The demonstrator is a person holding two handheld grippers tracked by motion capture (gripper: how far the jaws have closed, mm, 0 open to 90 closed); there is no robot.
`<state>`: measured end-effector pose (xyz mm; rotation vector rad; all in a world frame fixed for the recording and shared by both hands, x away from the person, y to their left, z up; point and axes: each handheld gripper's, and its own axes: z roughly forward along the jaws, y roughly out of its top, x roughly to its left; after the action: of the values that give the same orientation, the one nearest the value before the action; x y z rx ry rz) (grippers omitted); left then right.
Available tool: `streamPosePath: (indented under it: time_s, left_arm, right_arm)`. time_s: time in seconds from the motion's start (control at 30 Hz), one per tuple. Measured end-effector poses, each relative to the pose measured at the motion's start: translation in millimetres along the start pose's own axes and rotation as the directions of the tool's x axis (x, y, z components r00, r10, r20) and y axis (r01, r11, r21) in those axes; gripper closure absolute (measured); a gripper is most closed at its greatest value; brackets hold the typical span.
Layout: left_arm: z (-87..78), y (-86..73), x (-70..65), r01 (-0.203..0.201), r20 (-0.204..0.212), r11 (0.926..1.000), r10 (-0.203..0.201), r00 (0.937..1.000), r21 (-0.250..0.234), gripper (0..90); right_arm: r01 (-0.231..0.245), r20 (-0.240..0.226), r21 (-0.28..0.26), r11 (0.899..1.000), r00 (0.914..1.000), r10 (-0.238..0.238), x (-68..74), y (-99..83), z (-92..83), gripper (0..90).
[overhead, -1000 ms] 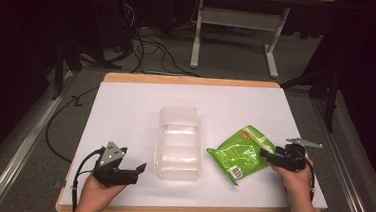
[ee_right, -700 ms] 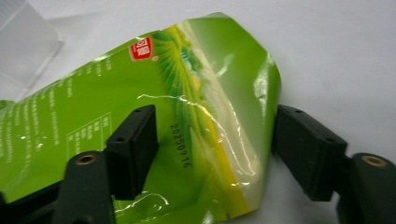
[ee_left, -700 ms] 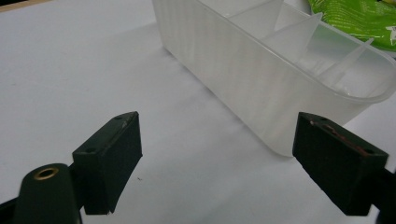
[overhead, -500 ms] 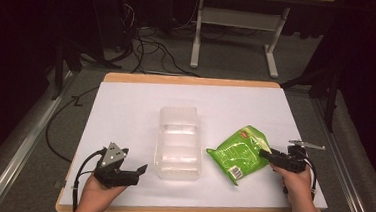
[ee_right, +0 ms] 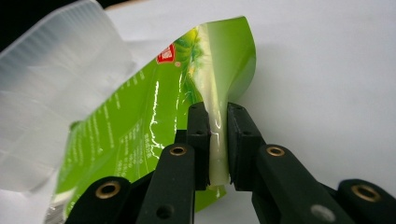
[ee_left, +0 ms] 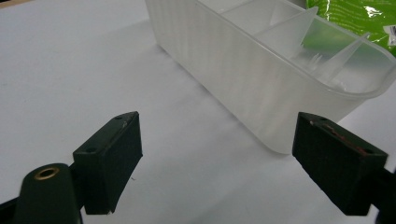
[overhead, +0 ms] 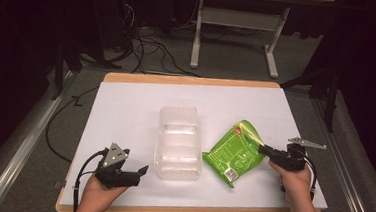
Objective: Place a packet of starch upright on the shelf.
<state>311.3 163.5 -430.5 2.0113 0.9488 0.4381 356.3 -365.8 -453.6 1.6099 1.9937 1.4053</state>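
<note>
A green snack bag (overhead: 235, 152) lies on the white table right of a clear plastic divided container (overhead: 179, 142). My right gripper (overhead: 264, 149) has just been closing and is now shut on the bag's sealed right edge; in the right gripper view the pale seam (ee_right: 217, 135) is pinched between the two pads (ee_right: 198, 140) and the bag (ee_right: 140, 126) curls up beyond them. My left gripper (overhead: 138, 172) rests near the table's front left, open, its jaws wide with nothing between them. Its own view shows the container (ee_left: 280, 70) just ahead on the right.
The white table top (overhead: 125, 111) has a wooden rim, with dark floor, cables and a metal stand leg (overhead: 197, 31) beyond its far edge. A corner of the green bag (ee_left: 359, 18) peeks behind the container.
The right gripper's jaws have closed onto the edge of the green bag, and that edge now lifts slightly. The left hand has stayed put.
</note>
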Motion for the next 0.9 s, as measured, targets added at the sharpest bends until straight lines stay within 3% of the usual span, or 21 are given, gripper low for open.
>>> streamPosePath:
  time_s: [0.1,0.13,0.4,0.57,0.6,0.63,0.73,0.77,0.9]
  left_arm:
    - [-0.9,-0.1,-0.1,-0.002,-0.001,1.0000,0.002,1.0000,-0.002,16.4]
    - [-0.9,0.1,0.3,0.003,0.006,1.0000,-0.003,1.0000,-0.004,16.5]
    - [-2.6,0.7,1.4,0.005,0.003,0.9999,-0.005,1.0000,-0.014,16.8]
    - [-2.7,0.7,1.9,0.008,0.002,0.9999,-0.008,1.0000,-0.014,16.8]
    - [-2.6,0.7,2.3,0.007,0.001,0.9999,-0.007,1.0000,-0.014,16.8]
    - [-2.6,0.7,2.3,0.007,0.001,0.9999,-0.007,1.0000,-0.014,16.8]
    - [-3.0,0.6,2.4,0.008,0.001,0.9998,-0.008,1.0000,-0.017,16.8]
    - [-3.0,0.6,2.4,0.008,0.001,0.9998,-0.008,1.0000,-0.017,16.8]
    - [-3.5,0.6,3.4,0.012,-0.006,0.9998,-0.012,0.9999,-0.015,16.9]
  right_arm:
    - [0.028,-0.004,-0.031,0.999,0.9996,-0.028,10.5,3.8,-4.5,82.3]
    - [0.058,-0.011,-0.058,0.997,0.9982,-0.059,18.8,6.2,-8.4,82.9]
    - [0.126,-0.037,-0.112,0.986,0.9907,-0.131,40.3,13.0,-18.8,85.3]
    - [0.176,-0.031,-0.156,0.972,0.9826,-0.183,59.4,17.3,-24.8,86.2]
    - [0.206,-0.030,-0.175,0.963,0.9763,-0.214,70.5,19.6,-27.0,86.5]
    - [0.206,-0.030,-0.175,0.963,0.9763,-0.214,70.5,19.6,-27.0,86.5]
    - [0.245,-0.025,-0.208,0.947,0.9664,-0.256,88.2,23.7,-28.5,86.8]
    - [0.245,-0.025,-0.208,0.947,0.9664,-0.256,88.2,23.7,-28.5,86.8]
    - [0.281,-0.012,-0.243,0.928,0.9561,-0.293,104.3,28.7,-29.1,87.0]
